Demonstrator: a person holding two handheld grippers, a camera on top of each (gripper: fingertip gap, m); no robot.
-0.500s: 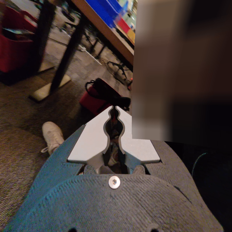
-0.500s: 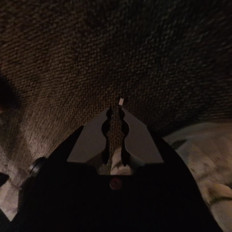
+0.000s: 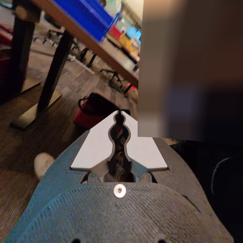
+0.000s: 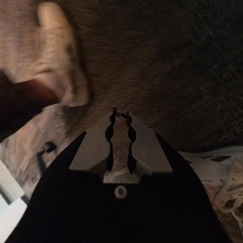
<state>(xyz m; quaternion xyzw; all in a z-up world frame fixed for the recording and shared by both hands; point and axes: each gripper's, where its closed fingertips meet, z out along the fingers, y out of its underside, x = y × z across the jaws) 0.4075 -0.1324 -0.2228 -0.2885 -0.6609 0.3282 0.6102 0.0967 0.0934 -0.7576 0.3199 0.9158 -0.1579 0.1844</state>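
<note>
My left gripper point(image 3: 119, 112) is shut, its grey fingertips point(image 3: 105, 131) meeting with nothing seen between them. It hangs in the air above a brown carpet point(image 3: 32, 138), pointing at a red bag with black straps point(image 3: 90, 113) on the floor. My right gripper point(image 4: 120, 112) is open and points down close to the dark carpet point(image 4: 157, 65). A small white-and-black piece point(image 4: 119, 114) lies slantwise between its fingertips point(image 4: 132, 118). I cannot tell whether the pads touch it.
A wooden table point(image 3: 92, 42) on black legs point(image 3: 52, 73) carries blue bins point(image 3: 85, 15). A pale shoe point(image 3: 42, 164) is at lower left. A large blurred patch covers the right. A pale blurred shape point(image 4: 43, 55) is left of my right gripper, pale crumpled material point(image 4: 210, 184) lower right.
My right gripper's jaws have spread from nearly shut to open, and the view has swung so a pale shape appears at upper left. My left gripper stays shut and has tilted upward.
</note>
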